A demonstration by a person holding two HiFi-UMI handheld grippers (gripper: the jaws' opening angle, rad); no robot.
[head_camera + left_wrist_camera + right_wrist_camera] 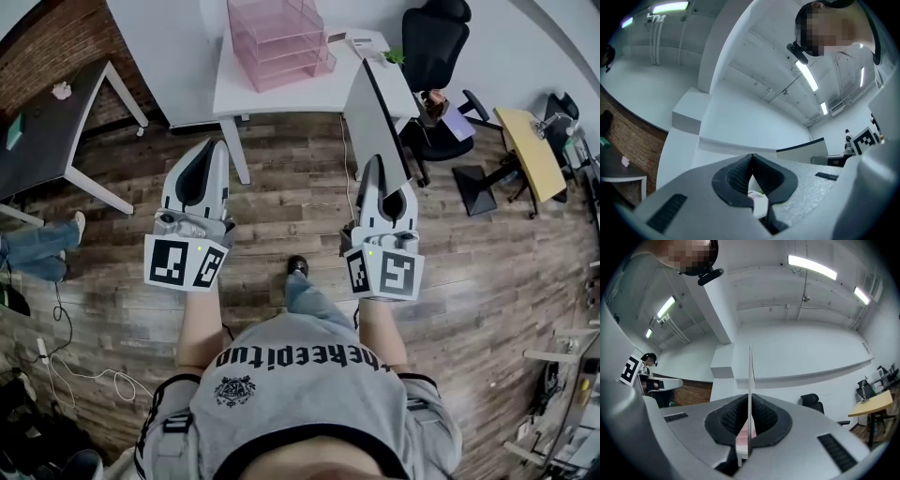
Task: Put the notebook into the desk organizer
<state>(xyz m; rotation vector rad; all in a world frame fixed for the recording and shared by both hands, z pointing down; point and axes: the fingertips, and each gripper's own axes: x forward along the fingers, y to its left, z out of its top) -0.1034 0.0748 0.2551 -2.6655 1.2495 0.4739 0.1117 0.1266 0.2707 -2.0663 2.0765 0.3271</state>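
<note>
My right gripper (376, 163) is shut on a thin grey notebook (369, 111), which stands on its edge and reaches up toward the white table (234, 89). In the right gripper view the notebook (750, 376) shows edge-on as a narrow line between the dark pads (729, 420). The pink wire desk organizer (279, 42) stands on the white table, ahead of both grippers; a bit of the pink organizer (744, 437) shows below the jaws. My left gripper (212, 145) is held over the wooden floor, shut with nothing in it; its tips (751, 157) meet.
A dark table (47, 131) stands at the left, with a seated person's legs (37, 248) below it. A black office chair (433, 42) and a yellow desk (530, 150) are at the right. Cables (66, 366) lie on the floor at lower left.
</note>
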